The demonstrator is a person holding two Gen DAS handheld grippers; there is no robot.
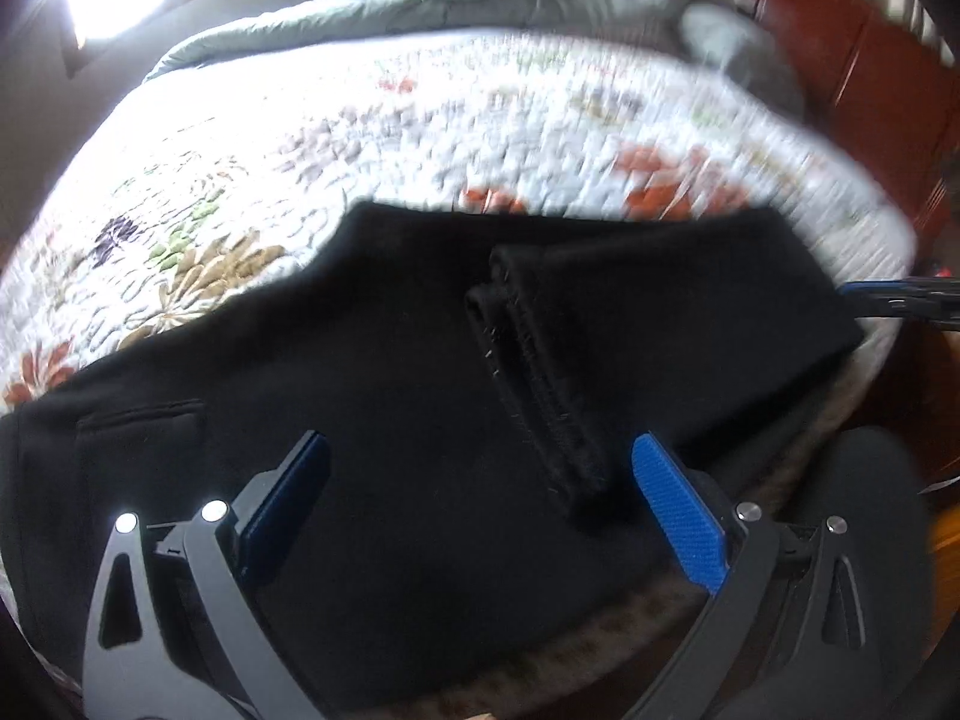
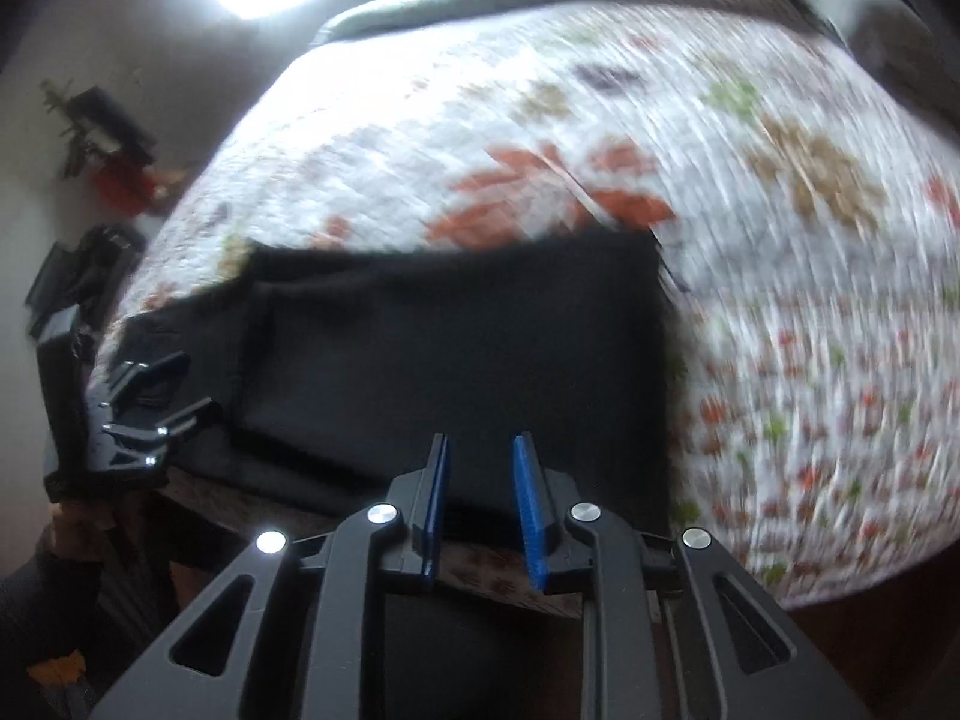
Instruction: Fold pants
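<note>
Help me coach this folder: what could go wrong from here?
1. The black pants lie at the bed's near edge; a tug could slide them off the floral quilt.
2. Both views are motion-blurred; the open left gripper or right gripper might pinch too few layers near the cuffs.

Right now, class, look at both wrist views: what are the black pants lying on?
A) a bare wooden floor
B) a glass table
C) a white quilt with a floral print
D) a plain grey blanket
C: the black pants lie spread on a white quilt printed with orange, brown and green flowers, which shows around them in both views.
</note>
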